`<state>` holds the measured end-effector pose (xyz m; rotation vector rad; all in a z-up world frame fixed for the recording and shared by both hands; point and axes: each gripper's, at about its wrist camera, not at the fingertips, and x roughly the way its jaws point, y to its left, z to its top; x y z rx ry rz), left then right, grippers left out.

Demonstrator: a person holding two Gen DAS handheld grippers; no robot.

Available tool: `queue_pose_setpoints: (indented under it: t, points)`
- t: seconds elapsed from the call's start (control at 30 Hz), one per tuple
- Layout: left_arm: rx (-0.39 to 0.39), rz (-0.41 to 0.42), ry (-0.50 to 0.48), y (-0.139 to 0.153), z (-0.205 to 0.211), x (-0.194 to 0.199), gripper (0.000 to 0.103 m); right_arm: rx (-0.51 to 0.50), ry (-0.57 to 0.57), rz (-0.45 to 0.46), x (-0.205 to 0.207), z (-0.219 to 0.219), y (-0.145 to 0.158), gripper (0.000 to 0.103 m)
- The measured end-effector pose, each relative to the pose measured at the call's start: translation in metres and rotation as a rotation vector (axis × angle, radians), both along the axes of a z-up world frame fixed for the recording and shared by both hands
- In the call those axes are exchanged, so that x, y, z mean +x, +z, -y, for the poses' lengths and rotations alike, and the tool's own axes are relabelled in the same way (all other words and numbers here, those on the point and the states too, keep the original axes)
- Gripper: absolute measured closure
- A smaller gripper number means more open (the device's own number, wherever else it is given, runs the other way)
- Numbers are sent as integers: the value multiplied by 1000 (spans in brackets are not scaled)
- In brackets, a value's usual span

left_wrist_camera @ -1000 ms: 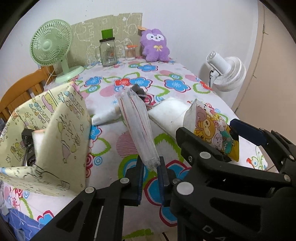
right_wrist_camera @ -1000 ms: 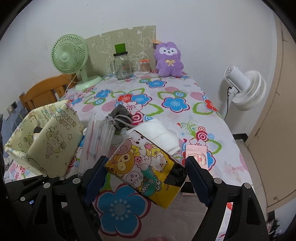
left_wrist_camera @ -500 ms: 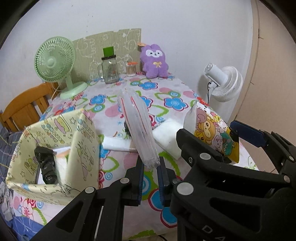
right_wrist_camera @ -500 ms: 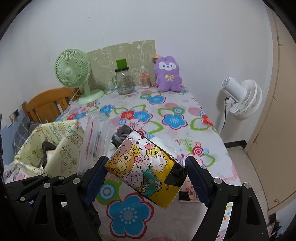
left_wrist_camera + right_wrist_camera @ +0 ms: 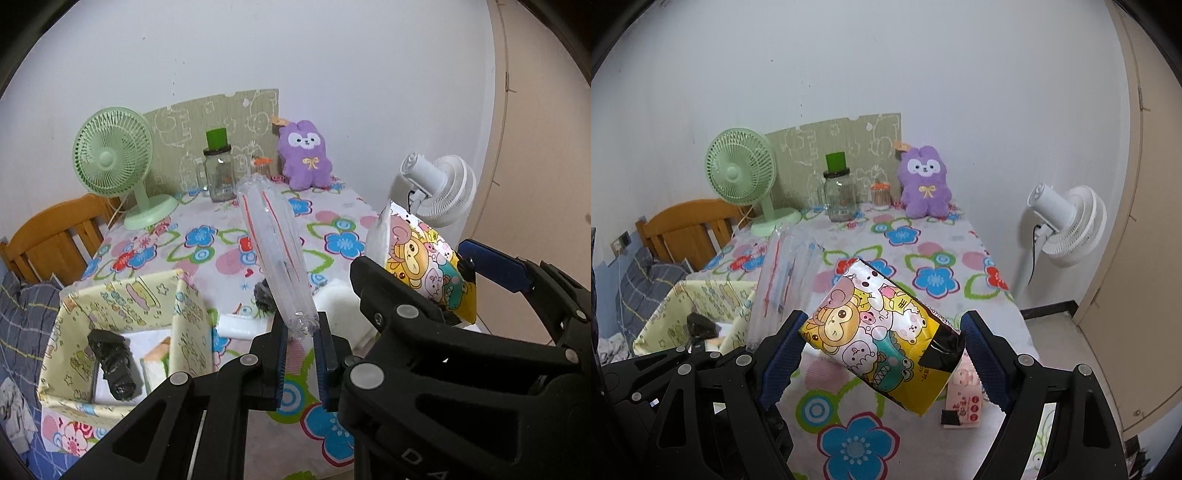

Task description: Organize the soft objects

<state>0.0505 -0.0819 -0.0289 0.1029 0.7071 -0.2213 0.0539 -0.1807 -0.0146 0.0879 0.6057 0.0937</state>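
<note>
My left gripper (image 5: 300, 334) is shut on the lower end of a clear plastic packet with red stripes (image 5: 275, 247), which stands up above the flowered table. The same clear packet (image 5: 783, 284) shows at the left in the right wrist view. My right gripper (image 5: 882, 339) is shut on a yellow cartoon tissue pack (image 5: 882, 339), held by its two sides above the table; that tissue pack (image 5: 424, 266) appears at the right in the left wrist view. A pale yellow patterned fabric box (image 5: 122, 328) sits low on the left with a black object (image 5: 112, 363) inside. A purple plush (image 5: 925, 188) sits at the back.
A green desk fan (image 5: 114, 162), a glass jar with a green lid (image 5: 219, 177) and a small orange-topped jar (image 5: 880, 194) stand at the table's far edge. White soft items (image 5: 343, 310) and a pink packet (image 5: 966, 391) lie on the cloth. A white floor fan (image 5: 1067, 225) and a wooden chair (image 5: 51, 240) flank the table.
Both grippers have risen with their packs still held; the table and the fabric box now sit lower in both views, and the box's inside has come into sight.
</note>
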Motion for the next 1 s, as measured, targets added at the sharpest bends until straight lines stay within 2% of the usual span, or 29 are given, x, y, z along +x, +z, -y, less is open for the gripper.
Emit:
queue_pose_setpoints:
  t: [0.47, 1.0]
  points:
    - [-1, 33, 18, 14, -20, 3, 92, -9, 14, 26, 5, -17, 16, 17]
    - [8, 37, 87, 16, -63, 8, 91, -18, 101, 24, 19, -64, 20, 17]
